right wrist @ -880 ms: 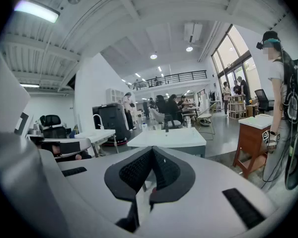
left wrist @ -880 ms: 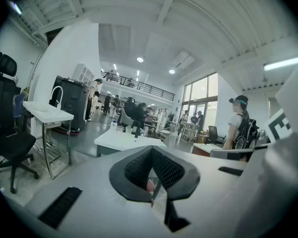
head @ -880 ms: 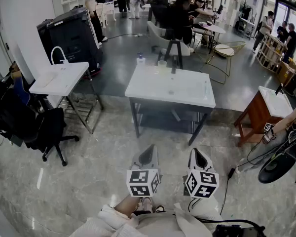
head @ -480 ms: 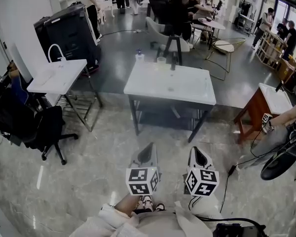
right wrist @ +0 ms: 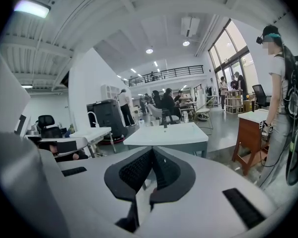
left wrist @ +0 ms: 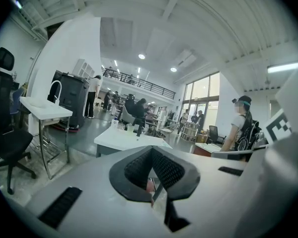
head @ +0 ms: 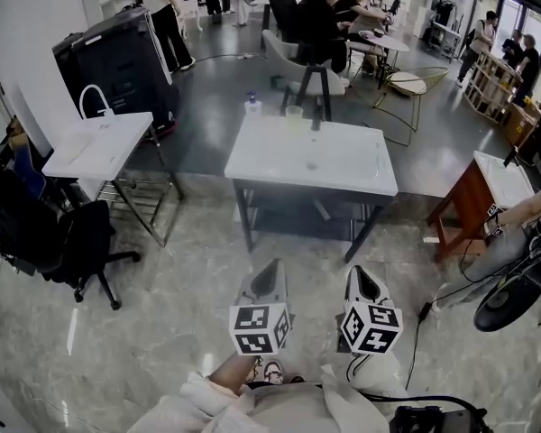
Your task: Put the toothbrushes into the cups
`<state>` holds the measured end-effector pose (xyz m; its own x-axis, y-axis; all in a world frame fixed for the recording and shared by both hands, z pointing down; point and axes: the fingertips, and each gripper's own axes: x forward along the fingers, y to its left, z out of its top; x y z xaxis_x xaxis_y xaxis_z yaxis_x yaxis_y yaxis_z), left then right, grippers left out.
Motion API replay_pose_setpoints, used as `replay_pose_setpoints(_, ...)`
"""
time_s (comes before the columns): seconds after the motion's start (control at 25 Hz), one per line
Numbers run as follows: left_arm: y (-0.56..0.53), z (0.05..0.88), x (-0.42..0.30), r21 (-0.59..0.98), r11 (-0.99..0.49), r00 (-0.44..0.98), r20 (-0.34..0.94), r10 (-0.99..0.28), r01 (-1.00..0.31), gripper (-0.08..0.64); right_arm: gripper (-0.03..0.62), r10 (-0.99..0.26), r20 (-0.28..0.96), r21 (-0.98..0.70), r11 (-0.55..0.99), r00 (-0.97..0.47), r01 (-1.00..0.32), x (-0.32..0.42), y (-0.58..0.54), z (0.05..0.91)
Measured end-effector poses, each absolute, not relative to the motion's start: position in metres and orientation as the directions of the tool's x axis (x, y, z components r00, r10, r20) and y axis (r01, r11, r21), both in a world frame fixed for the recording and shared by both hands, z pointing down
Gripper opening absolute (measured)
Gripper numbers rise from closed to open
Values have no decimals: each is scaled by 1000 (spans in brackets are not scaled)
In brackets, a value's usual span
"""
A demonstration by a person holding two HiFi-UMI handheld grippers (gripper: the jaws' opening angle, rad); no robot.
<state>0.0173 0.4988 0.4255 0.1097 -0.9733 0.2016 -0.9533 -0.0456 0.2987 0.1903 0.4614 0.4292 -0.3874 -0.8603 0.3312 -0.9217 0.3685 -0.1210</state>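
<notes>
Both grippers are well short of the white table (head: 343, 165), held low on its near side, side by side and pointing at it. Left gripper (head: 270, 280): its own view shows the black pads meeting at the tip, jaws closed with nothing between them. Right gripper (head: 362, 283): same, jaws together and empty. Table contents sit along its far edge: a translucent cup (head: 294, 114) about mid-edge, a white pump bottle (head: 252, 104) just left of the cup, and a dark upright item (head: 316, 108) just right of it; I can't tell what that one is. There's a small speck at the table's centre, too small to identify. I can't make out any toothbrushes from this range. A smaller white stand with a curved faucet (head: 95, 144) is left of the table, with a black office chair (head: 81, 242) nearer than that. A wooden cabinet (head: 473, 206) is right of the table. A person with a backpack (right wrist: 280, 98) stands beside that cabinet. Several people are seated well beyond the table's far side.
</notes>
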Motion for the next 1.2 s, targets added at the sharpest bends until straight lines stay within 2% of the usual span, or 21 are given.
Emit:
replay_pose_setpoints(0.56, 448, 456, -7, 334, -89, 181, 257, -949, -939, -3, 23, -875, 396, -121, 253, -280, -960, 189, 422, 456)
replay_pose_setpoints(1.2, 285, 455, -26, 338, -24, 119, 263, -958, -941, -3, 23, -854, 406, -116, 306, -326, -945, 183, 254, 452)
